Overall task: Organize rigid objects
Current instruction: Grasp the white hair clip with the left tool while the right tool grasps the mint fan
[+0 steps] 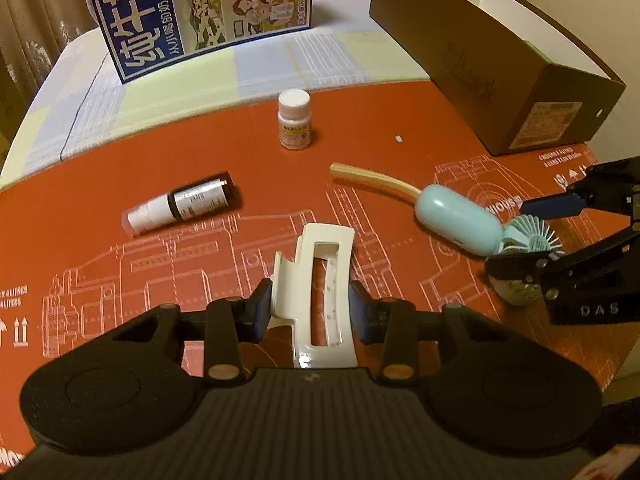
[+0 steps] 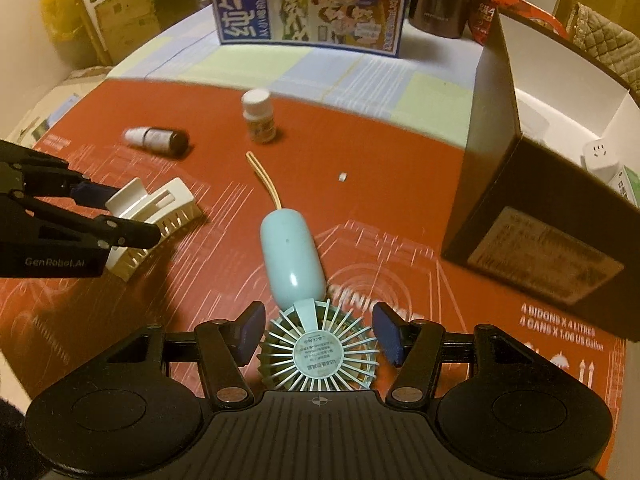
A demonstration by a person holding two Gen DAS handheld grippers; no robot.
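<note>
My left gripper [image 1: 310,306] is shut on a white hair claw clip [image 1: 324,280], low over the red mat; it also shows in the right wrist view [image 2: 152,216]. My right gripper [image 2: 318,334] is open, its pads either side of the round head of a light-blue handheld fan [image 2: 296,264], not touching it. The fan lies on the mat with a tan strap [image 2: 264,178]. In the left wrist view the fan [image 1: 460,220] lies at the right by the right gripper [image 1: 532,236]. A dark spray bottle [image 1: 184,208] lies on its side. A white pill bottle [image 1: 294,120] stands upright.
An open brown cardboard box [image 1: 500,64] stands at the right; in the right wrist view its white inside holds a white plug adapter [image 2: 600,160]. A blue milk carton box [image 1: 192,12] stands at the back. A small white scrap [image 1: 398,139] lies on the red mat [image 1: 100,240].
</note>
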